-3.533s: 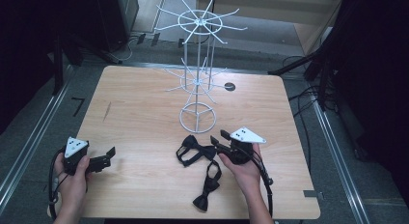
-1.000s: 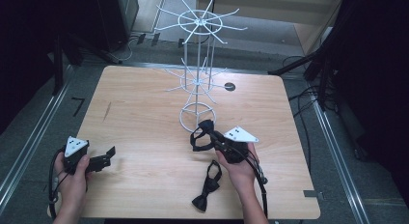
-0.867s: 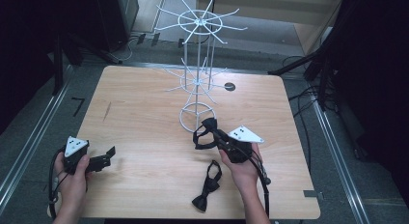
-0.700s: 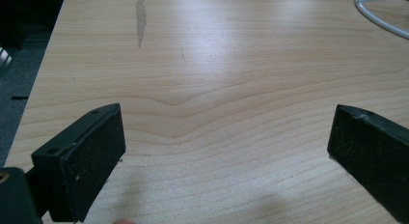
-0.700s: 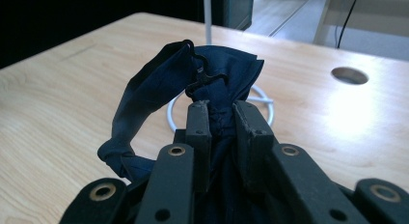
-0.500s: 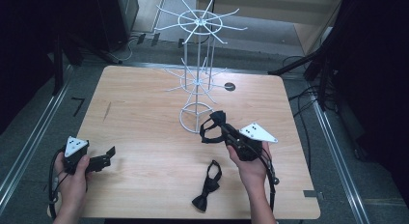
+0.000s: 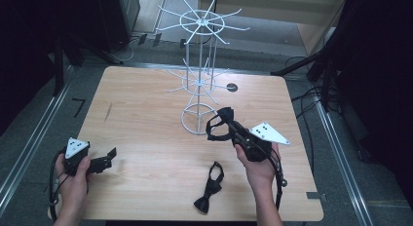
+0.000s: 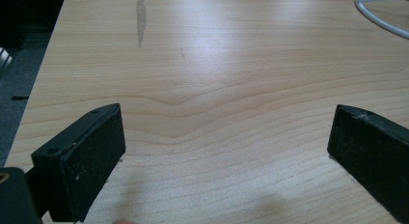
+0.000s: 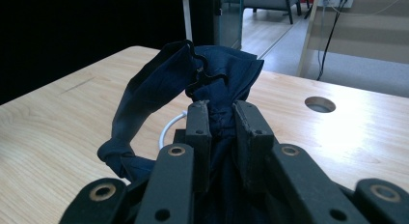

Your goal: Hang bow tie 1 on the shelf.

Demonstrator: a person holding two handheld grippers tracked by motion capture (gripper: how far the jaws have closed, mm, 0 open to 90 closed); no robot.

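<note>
Dark navy bow tie (image 9: pixel 193 84) pinched between the pressed-in jaws of the right gripper (image 7: pixel 233 130), lifted off the table (image 7: pixel 146 119), strap looping at its side, just beside the base ring of the white wire rack (image 7: pixel 200 80). 1 more bow tie (image 7: pixel 209 187) flat near the front edge. Left gripper (image 8: pixel 226 151) low over bare wood, jaws spread wide, gripping nothing.

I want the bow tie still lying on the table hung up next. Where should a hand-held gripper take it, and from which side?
Probably the knot in the middle of the bow tie, coming from above. It lies flat on the table, and its narrow waist between the wings should fit between the jaws, leaving the strap loop free.
</note>
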